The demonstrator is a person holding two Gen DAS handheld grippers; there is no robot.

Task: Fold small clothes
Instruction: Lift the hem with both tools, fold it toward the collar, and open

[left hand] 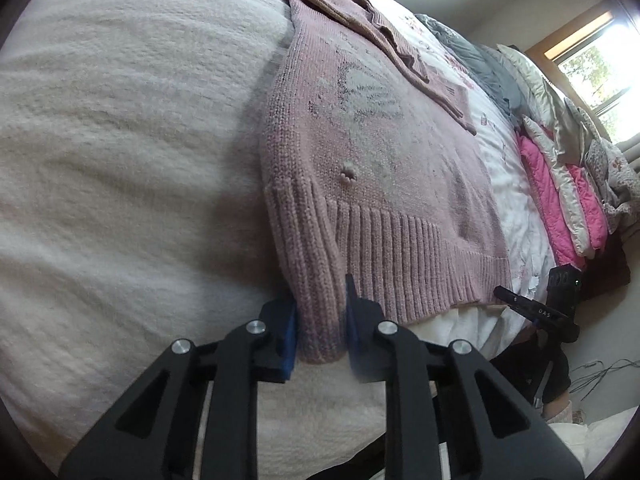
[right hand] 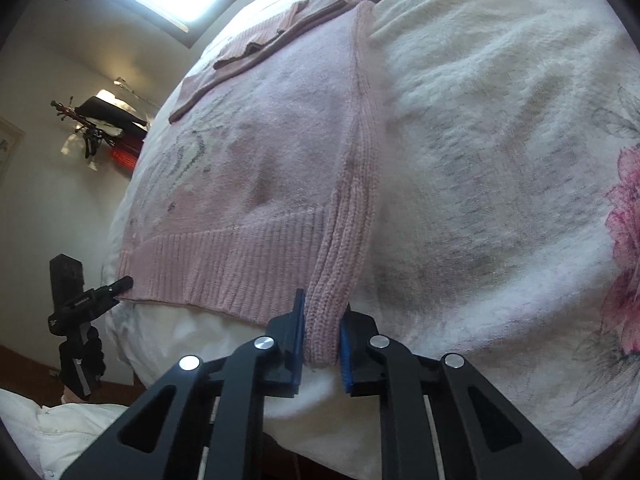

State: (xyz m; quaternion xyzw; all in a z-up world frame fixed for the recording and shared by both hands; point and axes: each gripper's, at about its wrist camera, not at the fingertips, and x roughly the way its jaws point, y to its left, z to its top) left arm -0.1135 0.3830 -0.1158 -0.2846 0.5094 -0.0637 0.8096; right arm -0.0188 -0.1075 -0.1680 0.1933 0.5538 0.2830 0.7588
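A pink knit sweater (left hand: 380,160) (right hand: 260,140) lies flat on the bed, its ribbed hem toward me. One long sleeve runs down its edge in each view. In the left wrist view the sleeve cuff (left hand: 316,280) sits between the blue pads of my left gripper (left hand: 322,320), which is shut on it. In the right wrist view my right gripper (right hand: 322,320) is likewise shut on a sleeve cuff (right hand: 336,280) at the bed's near edge. A second pink garment (left hand: 360,20) (right hand: 280,28), folded, rests on the sweater's far end.
A fluffy white blanket (left hand: 120,160) (right hand: 500,120) covers the bed beside the sweater, with a pink flower print (right hand: 624,240). Stacked pink and white quilts and pillows (left hand: 560,184) lie beyond. A black device on a stand (left hand: 560,292) (right hand: 68,280) stands close to the hem corner.
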